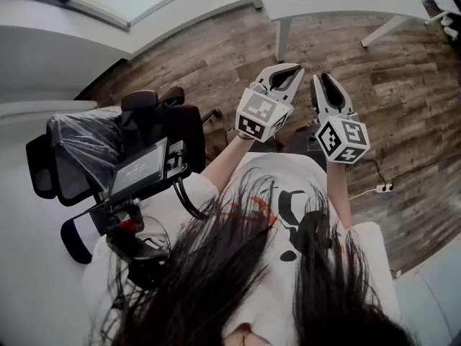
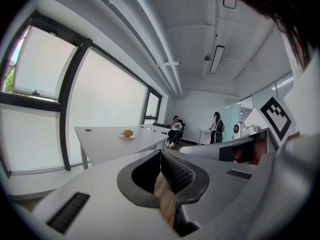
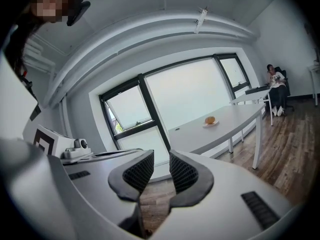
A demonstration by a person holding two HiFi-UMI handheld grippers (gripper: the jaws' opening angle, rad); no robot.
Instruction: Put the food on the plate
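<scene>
Left gripper (image 1: 294, 69) and right gripper (image 1: 323, 78) are held closed, empty. Food (image 3: 210, 119) is seated on plate (image 3: 210, 124), table (image 3: 237, 118).

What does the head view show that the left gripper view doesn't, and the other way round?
Only the head view: the black office chair and a white power strip. Only the left gripper view: food on a plate, and two people far off. Both: the left hand-held gripper, the right hand-held gripper, the wood floor.
</scene>
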